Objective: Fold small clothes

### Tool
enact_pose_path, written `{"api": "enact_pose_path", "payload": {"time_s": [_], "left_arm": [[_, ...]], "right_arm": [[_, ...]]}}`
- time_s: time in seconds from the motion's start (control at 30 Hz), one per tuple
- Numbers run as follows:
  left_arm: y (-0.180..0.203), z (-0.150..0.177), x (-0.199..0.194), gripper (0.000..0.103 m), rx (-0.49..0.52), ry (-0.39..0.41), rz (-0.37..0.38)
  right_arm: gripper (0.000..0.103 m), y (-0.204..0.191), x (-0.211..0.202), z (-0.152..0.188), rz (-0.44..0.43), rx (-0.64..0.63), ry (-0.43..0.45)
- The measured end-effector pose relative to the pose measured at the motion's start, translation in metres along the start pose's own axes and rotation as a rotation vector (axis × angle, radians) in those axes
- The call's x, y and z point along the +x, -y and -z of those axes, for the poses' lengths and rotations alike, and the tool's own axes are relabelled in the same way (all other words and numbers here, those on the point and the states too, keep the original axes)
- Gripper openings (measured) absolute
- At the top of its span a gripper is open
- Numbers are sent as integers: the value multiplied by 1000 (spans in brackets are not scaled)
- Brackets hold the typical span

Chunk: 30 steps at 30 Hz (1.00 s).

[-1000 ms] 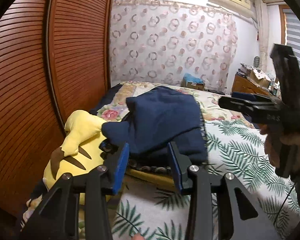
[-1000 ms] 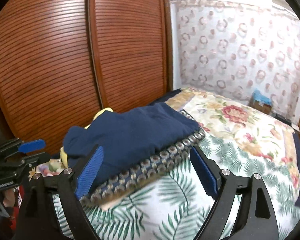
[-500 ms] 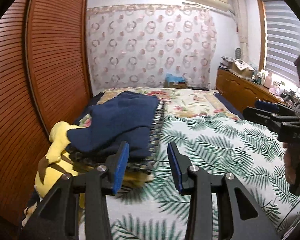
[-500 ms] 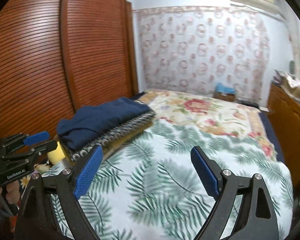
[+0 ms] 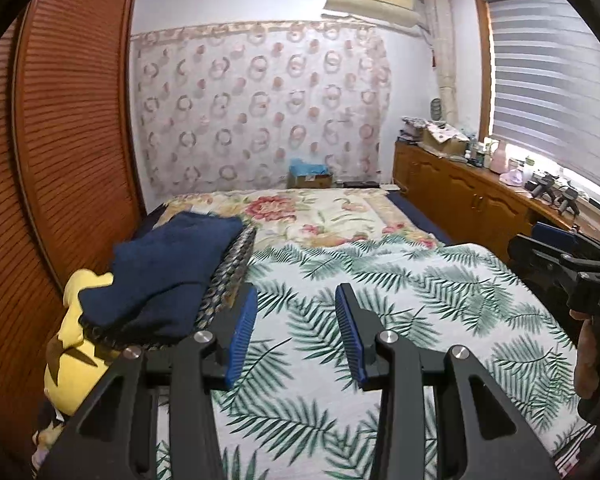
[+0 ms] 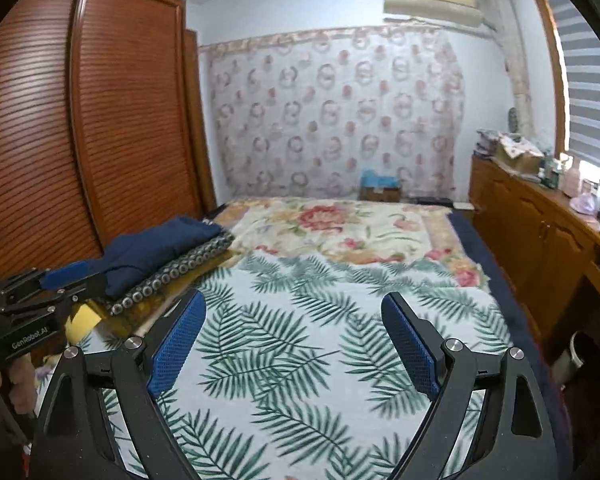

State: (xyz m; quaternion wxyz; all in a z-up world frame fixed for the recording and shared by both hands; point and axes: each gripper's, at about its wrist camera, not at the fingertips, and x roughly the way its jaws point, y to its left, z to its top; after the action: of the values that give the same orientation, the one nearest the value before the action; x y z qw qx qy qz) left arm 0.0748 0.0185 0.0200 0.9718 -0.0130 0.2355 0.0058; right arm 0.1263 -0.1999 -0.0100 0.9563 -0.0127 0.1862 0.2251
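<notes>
At the left edge of the bed [image 5: 380, 240] the folded blue cloth [image 5: 168, 272] lies on a patterned pillow [image 5: 228, 276] (a yellow plush toy [image 5: 72, 344] is beside it). The leaf-print sheet [image 6: 300, 340] to the right lies flat. The left gripper [image 5: 296, 328] hovers above it with jaws apart and empty; the right gripper [image 6: 296, 340] is spread wider, also empty.

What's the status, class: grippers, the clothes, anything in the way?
Left gripper open, empty. Right gripper open, empty. Navy garment folded atop patterned cloth, left bed edge. Nothing blocking the leaf-print bedspread.
</notes>
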Motion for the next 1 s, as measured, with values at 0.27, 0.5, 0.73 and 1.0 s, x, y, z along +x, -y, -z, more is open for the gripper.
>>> {"api": "enact_pose_path", "payload": {"time_s": [0.27, 0.5, 0.73, 1.0], "left_arm": [[16, -28, -13, 39, 7, 43, 30], [17, -42, -23, 39, -7, 70, 34], [10, -43, -34, 40, -21, 91, 22], [6, -41, -34, 40, -19, 90, 11]], "right_arm": [[102, 10, -31, -9, 54, 18, 63], [102, 11, -43, -14, 83, 15, 90], [102, 10, -50, -12, 98, 12, 112], [102, 10, -51, -13, 102, 17, 111]]}}
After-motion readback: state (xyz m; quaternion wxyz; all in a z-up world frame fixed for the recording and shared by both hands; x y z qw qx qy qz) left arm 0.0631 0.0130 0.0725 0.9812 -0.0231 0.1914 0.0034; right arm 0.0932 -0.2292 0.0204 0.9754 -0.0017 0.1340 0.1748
